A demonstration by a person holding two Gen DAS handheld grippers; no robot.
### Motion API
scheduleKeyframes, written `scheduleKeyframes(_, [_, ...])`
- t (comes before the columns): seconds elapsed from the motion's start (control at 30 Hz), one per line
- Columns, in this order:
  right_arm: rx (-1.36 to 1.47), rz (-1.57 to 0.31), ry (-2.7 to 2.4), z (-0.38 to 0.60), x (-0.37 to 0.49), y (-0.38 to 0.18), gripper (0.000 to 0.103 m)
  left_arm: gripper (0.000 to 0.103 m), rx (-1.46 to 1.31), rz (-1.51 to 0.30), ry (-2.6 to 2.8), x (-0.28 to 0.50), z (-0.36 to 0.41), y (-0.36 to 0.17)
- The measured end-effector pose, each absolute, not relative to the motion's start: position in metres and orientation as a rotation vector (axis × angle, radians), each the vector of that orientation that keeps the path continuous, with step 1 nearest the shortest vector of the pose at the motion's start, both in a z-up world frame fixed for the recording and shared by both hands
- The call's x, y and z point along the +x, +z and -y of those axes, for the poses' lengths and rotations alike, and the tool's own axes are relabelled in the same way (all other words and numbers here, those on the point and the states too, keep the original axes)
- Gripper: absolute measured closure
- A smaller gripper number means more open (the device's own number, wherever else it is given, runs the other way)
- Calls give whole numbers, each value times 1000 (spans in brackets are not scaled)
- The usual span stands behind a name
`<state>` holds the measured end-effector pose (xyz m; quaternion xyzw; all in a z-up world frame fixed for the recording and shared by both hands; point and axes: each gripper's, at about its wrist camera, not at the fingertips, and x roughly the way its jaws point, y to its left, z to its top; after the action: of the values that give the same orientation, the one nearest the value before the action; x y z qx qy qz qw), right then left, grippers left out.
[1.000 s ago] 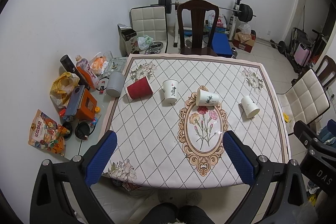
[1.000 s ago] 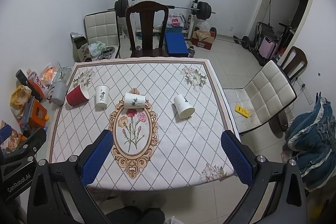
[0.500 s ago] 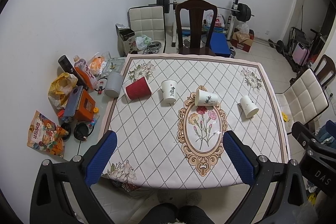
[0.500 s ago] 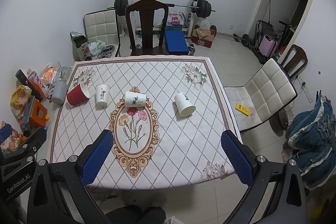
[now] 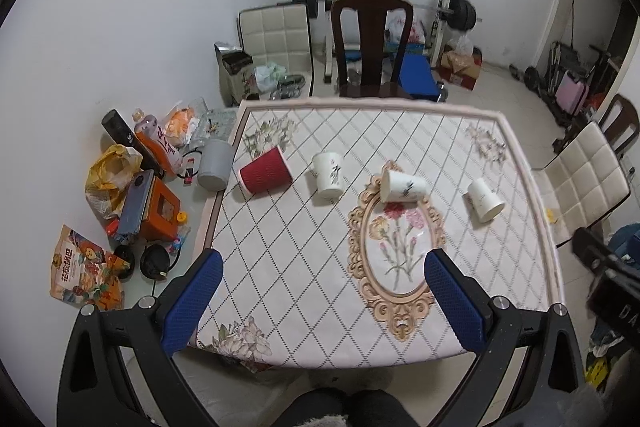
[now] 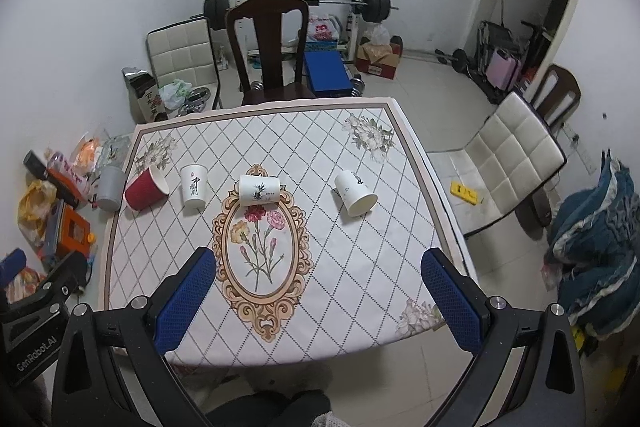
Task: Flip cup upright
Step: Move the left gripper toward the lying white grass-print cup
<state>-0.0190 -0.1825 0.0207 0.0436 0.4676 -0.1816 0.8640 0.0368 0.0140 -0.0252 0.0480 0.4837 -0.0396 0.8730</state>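
Observation:
Several paper cups lie tipped over in a row on the patterned tablecloth. A red ribbed cup lies at the left, then a white cup, a white cup on the oval flower motif, and a white cup at the right. In the right wrist view they show as the red cup and white cups. My left gripper and right gripper are both open and empty, high above the table's near edge, far from the cups.
A dark wooden chair stands at the table's far side. White padded chairs stand right and back left. Clutter of bags, bottles and a grey cup lies on the floor left of the table. Gym gear lines the back wall.
Both views have shifted only slightly; the cups lie where they were and both grippers stay open.

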Motion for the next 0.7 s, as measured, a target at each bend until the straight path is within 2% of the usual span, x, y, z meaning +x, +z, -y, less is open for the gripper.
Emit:
scheduleKeyframes(0.2, [128, -1044, -576, 215, 5, -43, 0, 0, 106, -1109, -63, 77, -18, -87])
scheduleKeyframes(0.5, [174, -1317, -724, 285, 35, -196, 0, 1, 28, -1383, -42, 138, 15, -214])
scheduleKeyframes(0.7, [193, -1424, -735, 327, 61, -260, 0, 1, -208, -1541, -12, 181, 45, -274])
